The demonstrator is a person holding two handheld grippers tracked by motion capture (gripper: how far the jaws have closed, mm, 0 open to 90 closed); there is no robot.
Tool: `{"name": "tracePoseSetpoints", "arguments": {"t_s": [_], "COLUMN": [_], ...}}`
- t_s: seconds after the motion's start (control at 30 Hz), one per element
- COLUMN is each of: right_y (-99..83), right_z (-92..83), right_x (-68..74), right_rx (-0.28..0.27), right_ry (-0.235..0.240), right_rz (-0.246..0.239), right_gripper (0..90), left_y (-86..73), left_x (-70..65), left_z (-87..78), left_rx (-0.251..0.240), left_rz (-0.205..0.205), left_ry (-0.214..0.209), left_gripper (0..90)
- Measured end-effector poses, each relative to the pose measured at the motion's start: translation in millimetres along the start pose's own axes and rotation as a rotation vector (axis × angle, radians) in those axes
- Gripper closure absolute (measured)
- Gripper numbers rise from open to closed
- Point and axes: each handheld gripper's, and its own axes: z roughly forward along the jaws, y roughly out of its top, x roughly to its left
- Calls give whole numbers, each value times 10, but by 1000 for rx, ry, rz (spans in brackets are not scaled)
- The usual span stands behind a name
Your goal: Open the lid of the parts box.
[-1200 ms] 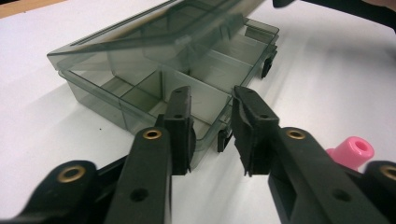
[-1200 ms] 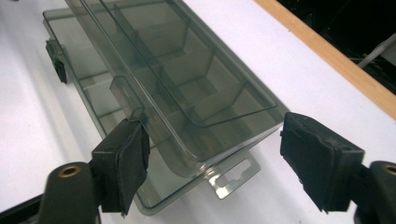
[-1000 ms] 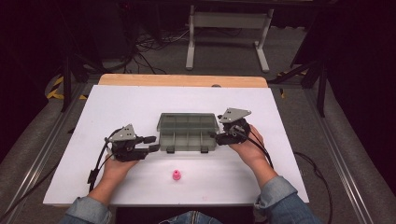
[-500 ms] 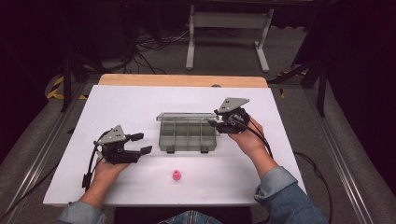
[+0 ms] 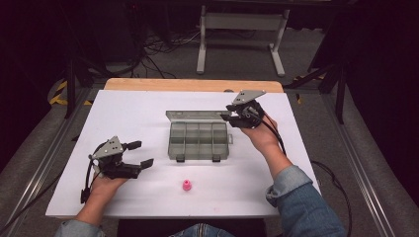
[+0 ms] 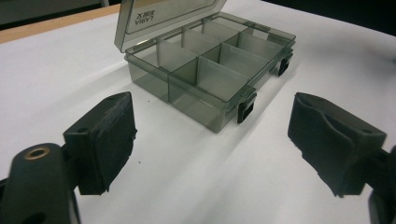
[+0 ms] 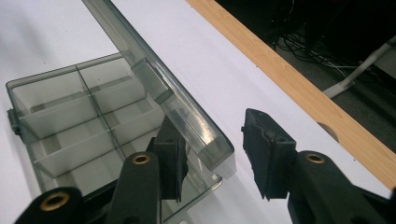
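- Denim sleeve [image 5: 301, 202] at the lower right of the high view, soft and creased, covers the forearm that reaches up to the right hand-held gripper.
- Pink piece [image 5: 187, 185], small, rounded and glossy, sits alone on the white surface [image 5: 138, 113] low in the middle of the high view, with bare room all round it.
- Left hand-held gripper [image 5: 141, 154], matte black with a grey three-cornered plate on top, stands at the lower left of the high view; its jaws have just been opening and are spread wide with nothing between them. Its rubbery pads [image 6: 114, 135] look rough and chipped at the edges.
- Compartment box [image 5: 199, 140], smoky clear plastic, rectangular with thin dividers and two dark latches [image 6: 246, 106] on its near edge, lies at the centre of the high view, well apart from the left hand-held gripper.
- Box lid [image 7: 154, 79], the same tinted plastic, stands raised along the far edge.
- Right hand-held gripper [image 5: 228, 116], at the box's upper right corner, has its jaws either side of the lid's corner; they have just been closing, and a gap shows beside the right pad, so no firm pinch is seen.
- Wooden strip [image 5: 192, 85], pale and smooth, borders the far side.
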Motion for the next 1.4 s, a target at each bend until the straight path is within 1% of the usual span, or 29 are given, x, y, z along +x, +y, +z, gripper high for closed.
{"name": "tracePoseSetpoints", "arguments": {"t_s": [0.07, 0.13, 0.2, 0.33, 0.43, 0.6, 0.63, 0.7, 0.8, 0.87, 0.97, 1.1, 1.17, 1.27, 1.4], "right_y": [21, 34, 45, 48, 44, 31, 28, 25, 22, 21, 19, 2, -7, -18, -42], "right_z": [21, 40, 68, 152, 207, 288, 304, 332, 377, 406, 442, 481, 504, 539, 598], "right_x": [-33, -57, -91, -168, -218, -294, -305, -321, -347, -360, -389, -439, -457, -475, -499], "right_rx": [5, 2, 1, -9, -16, -31, -29, -28, -26, -26, -32, -55, -65, -78, -79], "right_ry": [0, -2, -4, -11, -14, -13, -15, -19, -22, -24, -27, -11, -13, -11, -10], "right_rz": [2, 4, 10, 22, 39, 62, 63, 62, 61, 63, 73, 107, 115, 128, 150], "right_gripper": [604, 609, 611, 610, 610, 611, 612, 611, 611, 609, 597, 565, 554, 525, 455], "left_y": [-5, -7, -10, 0, -4, -15, -17, -20, -27, -32, -37, -32, -30, -32, -32], "left_x": [14, 24, 32, 28, 27, 57, 57, 56, 56, 71, 92, 99, 108, 106, 112], "left_z": [-15, -22, -25, -35, -46, -69, -70, -83, -106, -120, -145, -162, -172, -180, -186], "left_rx": [-10, -4, -3, -16, -20, -22, -28, -34, -35, -45, -58, -60, -64, -67, -68], "left_rz": [-4, -11, -15, -12, -2, -14, -20, -21, -10, -22, -42, -38, -33, -39, -31], "left_ry": [1, 14, 17, 22, 27, 44, 41, 42, 49, 53, 54, 58, 61, 64, 63], "left_gripper": [143, 137, 134, 123, 112, 101, 99, 96, 92, 90, 86, 86, 86, 86, 86]}}
